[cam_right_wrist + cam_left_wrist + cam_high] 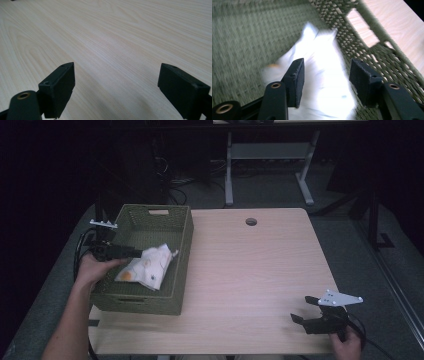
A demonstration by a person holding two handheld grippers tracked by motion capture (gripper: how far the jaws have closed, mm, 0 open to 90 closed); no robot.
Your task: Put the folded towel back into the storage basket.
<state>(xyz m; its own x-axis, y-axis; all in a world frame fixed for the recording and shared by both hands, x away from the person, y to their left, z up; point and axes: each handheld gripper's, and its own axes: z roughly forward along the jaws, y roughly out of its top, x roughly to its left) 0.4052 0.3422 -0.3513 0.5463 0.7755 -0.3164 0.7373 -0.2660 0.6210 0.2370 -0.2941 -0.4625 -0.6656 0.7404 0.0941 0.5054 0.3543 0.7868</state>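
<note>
Pale wooden bench (250,270) carries a green woven basket (182,227); inside, our left gripper (325,77), jaws parted, straddles a soft, light white cloth (322,50), best pinched mid-fold. Right gripper (116,87) hovers released.

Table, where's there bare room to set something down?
The table is bare from the basket across to its right edge, and from the hole toward the right gripper. The basket is crowded: a white cloth and the left gripper.
</note>
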